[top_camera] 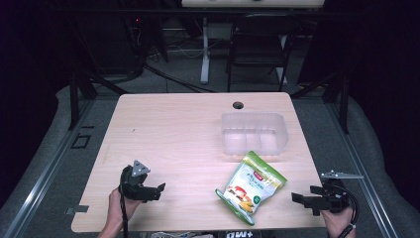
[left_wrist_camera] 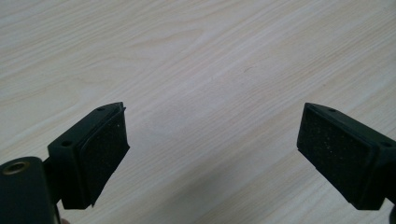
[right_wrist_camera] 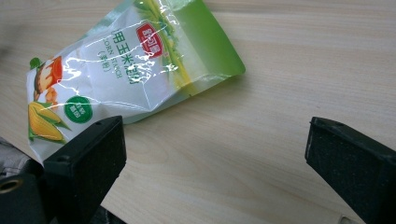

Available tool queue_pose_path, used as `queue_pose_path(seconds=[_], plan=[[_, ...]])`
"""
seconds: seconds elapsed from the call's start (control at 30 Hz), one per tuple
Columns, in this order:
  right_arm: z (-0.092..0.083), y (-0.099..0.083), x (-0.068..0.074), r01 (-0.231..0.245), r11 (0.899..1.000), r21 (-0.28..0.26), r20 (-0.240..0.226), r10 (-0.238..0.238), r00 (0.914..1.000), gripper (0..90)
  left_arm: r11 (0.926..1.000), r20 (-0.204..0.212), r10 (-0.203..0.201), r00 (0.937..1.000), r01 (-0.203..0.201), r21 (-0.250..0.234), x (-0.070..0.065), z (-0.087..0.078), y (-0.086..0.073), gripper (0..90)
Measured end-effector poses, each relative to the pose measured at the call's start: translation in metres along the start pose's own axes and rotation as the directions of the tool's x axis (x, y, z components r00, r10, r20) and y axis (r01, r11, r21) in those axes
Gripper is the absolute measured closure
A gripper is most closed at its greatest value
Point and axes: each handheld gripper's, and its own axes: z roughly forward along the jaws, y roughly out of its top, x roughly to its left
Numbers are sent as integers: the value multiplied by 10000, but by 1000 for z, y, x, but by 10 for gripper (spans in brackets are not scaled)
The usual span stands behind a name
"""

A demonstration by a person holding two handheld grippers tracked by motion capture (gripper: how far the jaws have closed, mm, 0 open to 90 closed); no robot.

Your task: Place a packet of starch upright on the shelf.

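Green-white pouch (right_wrist_camera: pixel 126 65) flat on table, near gaping right gripper (right_wrist_camera: pixel 215 154).

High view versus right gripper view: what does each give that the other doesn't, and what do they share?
High view alone: the clear plastic bin behind the pouch, the left gripper near the table's front edge, the chair beyond the table. Right gripper view alone: the pouch's print up close, a corn cob and a red label, and the right gripper with jaws wide apart over bare wood. Shared: the green and white pouch lying flat on the wooden table, untouched, and the right gripper beside it.
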Motion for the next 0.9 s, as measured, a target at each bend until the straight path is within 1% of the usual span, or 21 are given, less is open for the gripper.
queue_pose_path(seconds=[0.1,0.13,0.2,0.23,0.3,0.33,0.43,0.5,0.57,0.6,0.63,0.67,0.73,0.77,0.8,0.87,0.9], plan=[[1,0,0,-60,10000,42,-20,60,10000,48,10000,36,23,10000,-23,-33,0,1,0,80],[2,0,-1,-87,9999,96,-45,87,10000,48,10000,94,46,9999,-46,23,0,1,0,78],[4,0,-2,-144,9998,128,-162,146,9998,48,10000,141,-8,9999,7,58,1,2,-1,75],[5,0,-2,-69,9998,173,-185,72,9998,48,9999,144,-81,9999,80,65,1,3,-1,72],[5,0,-2,-62,9998,212,-197,66,9998,49,10000,163,-73,9998,72,42,2,3,-1,69],[5,-1,-2,-55,9996,269,-243,61,9997,49,10000,92,-41,9999,40,52,1,4,0,66],[4,-2,-2,-92,9995,317,-285,101,9995,53,10000,80,0,10000,0,98,0,4,1,64],[5,-1,-1,-80,9993,356,-280,90,9996,59,9998,84,145,9999,-147,156,-2,5,0,64],[7,0,0,-59,9993,374,-277,70,9996,62,9998,17,167,9999,-168,87,-2,5,-1,65],[10,2,2,1,9987,508,-441,21,9990,63,9997,73,211,9997,-212,149,-2,5,-1,65],[11,3,5,-68,9990,438,-484,90,9988,65,9994,210,261,9994,-266,209,-2,4,-3,65],[12,4,6,14,9986,535,-592,18,9982,66,9995,212,267,9994,-271,156,-2,4,-4,66],[13,5,8,15,9983,590,-653,24,9979,67,9995,211,268,9994,-272,178,-3,4,-5,66],[16,6,9,-87,9985,534,-802,129,9967,69,9993,240,318,9992,-322,168,-2,3,-6,66],[18,7,9,-132,9980,613,-927,189,9955,70,9992,323,336,9989,-342,191,-2,3,-6,67],[22,9,12,-133,9971,755,-1046,212,9943,75,9992,355,339,9988,-346,188,-1,2,-6,67],[25,9,12,-227,9968,772,-1191,318,9924,75,9993,390,337,9987,-343,164,-1,2,-5,67]])
